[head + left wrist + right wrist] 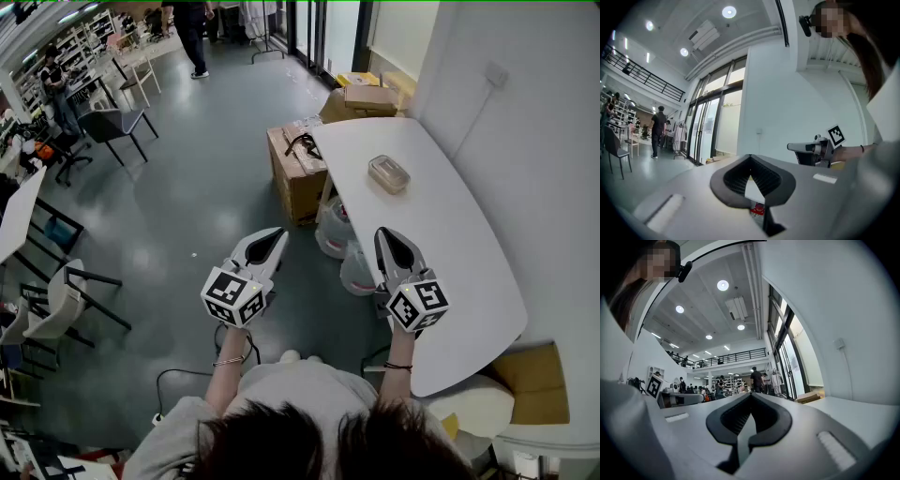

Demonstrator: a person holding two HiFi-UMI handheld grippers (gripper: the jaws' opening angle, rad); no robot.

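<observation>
Holding both tools in mid-air, you had your left gripper (277,234) clenched on nothing above the floor. Your right gripper (383,233) was likewise closed and empty over the white table (450,220). The clear lidded box (388,173) sat untouched beyond it, so I judged nothing was begun.

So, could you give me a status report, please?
Left gripper shut, empty. Right gripper shut, empty. Clear container on table, untouched. Nothing between.

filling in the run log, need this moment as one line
left gripper: shut, empty, midair | right gripper: shut, empty, by white table | clear lidded container: on table, untouched
</observation>
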